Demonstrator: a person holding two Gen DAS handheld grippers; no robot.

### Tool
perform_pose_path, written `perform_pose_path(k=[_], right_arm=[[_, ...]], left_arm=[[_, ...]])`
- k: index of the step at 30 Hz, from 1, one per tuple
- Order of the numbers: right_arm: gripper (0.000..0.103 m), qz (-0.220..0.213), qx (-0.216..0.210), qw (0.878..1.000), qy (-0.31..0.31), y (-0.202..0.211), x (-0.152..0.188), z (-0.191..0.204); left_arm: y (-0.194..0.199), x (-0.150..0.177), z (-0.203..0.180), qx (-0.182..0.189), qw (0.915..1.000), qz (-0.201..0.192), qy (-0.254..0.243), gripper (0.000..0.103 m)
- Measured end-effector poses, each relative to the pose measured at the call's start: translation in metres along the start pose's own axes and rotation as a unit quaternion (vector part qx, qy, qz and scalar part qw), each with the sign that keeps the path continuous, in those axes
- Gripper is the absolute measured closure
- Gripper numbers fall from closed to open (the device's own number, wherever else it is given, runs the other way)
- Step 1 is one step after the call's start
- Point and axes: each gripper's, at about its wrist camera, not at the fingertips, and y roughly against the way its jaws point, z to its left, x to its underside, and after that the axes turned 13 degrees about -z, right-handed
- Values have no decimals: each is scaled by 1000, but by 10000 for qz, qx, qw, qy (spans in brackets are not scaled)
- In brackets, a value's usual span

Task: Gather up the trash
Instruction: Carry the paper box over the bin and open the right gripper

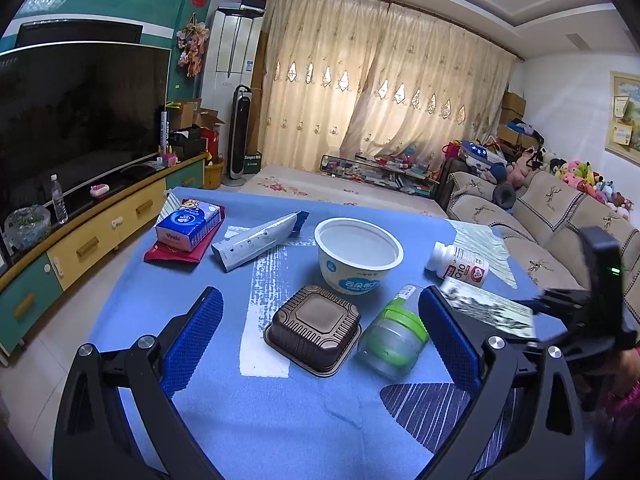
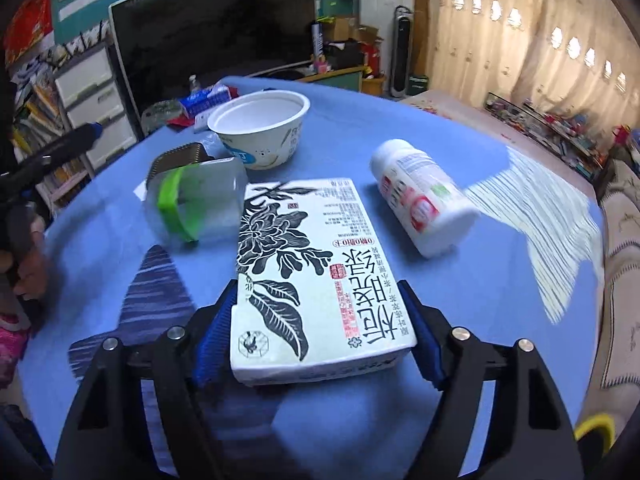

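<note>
My right gripper [image 2: 316, 286] is shut on a white tea carton [image 2: 312, 272] printed with black flowers, one blue pad against each long side near its close end. In the left wrist view the carton [image 1: 488, 308] shows blurred at the right. My left gripper [image 1: 320, 296] hovers open over the blue table, nothing between its pads. Just beyond its fingertips lie an upturned brown plastic tray [image 1: 314, 328] and a clear jar with a green band [image 1: 394, 336]. Farther off are a white paper bowl [image 1: 358, 254], a white pill bottle [image 1: 460, 266] on its side and a silver pouch [image 1: 256, 242].
A blue tissue pack [image 1: 188, 226] rests on a red packet at the table's far left. A TV cabinet [image 1: 100, 236] runs along the left and a sofa [image 1: 540, 216] along the right. The jar [image 2: 200, 204] lies against the carton's left edge.
</note>
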Motion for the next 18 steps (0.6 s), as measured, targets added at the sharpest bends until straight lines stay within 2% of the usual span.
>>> perform_pose_path(k=[5,11,15,18], right_arm=[[34,-242,199,9985,-459,47,19,-5],[34,-751,559,9902,-1040,116,45,-16],[34,-1018,1116,9800,-1292,159,59,-32],[34,-1138,1691,9683,-1445,188,70,-49]], left_arm=[[1,1,-3,29,10000,-21,-65,6],[2,2,-8,82,9998,-38,-153,6],[2,3,-11,125,9998,-33,-180,6],[3,4,-14,148,9996,-55,-234,6]])
